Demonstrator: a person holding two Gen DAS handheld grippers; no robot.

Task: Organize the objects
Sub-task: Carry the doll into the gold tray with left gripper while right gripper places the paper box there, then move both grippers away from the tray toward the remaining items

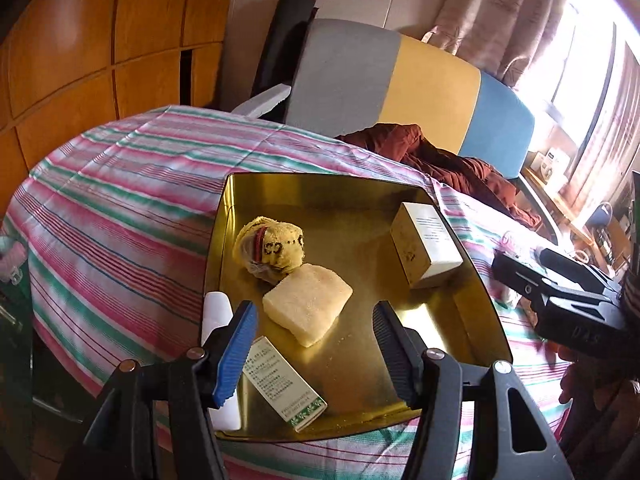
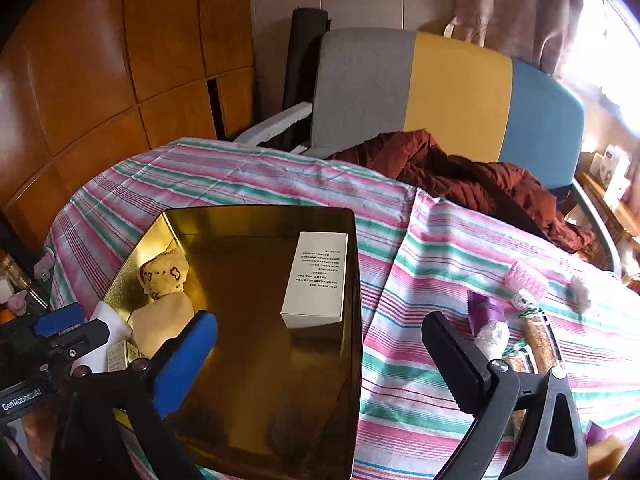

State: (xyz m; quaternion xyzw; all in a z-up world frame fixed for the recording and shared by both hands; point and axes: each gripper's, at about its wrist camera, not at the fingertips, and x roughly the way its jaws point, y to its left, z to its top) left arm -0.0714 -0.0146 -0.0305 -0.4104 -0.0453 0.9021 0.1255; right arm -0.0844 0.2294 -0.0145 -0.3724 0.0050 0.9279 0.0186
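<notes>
Both tools are spread wide and carry nothing: the left gripper (image 1: 316,344) hovers over the near end of the gold tray (image 1: 472,280), the right gripper (image 2: 320,364) over the tray's right rim. Inside the tray lie a green-printed carton (image 1: 282,388), a pale sponge block (image 1: 308,304), a yellow patterned cloth bundle (image 1: 272,250) and a white box (image 2: 316,280). What is left to gather seems to be the loose small things to the right of the tray, a purple wrapper (image 2: 484,312) and a pink hair roller (image 2: 526,278) among them (the right tool is clearly nearer); the wrapper lies just beyond its right finger, its long axis roughly along the fingers. All rests on a striped cloth (image 2: 400,320), and behind it stands a grey, yellow and blue sofa (image 2: 456,92) with a brown garment (image 2: 472,180).
</notes>
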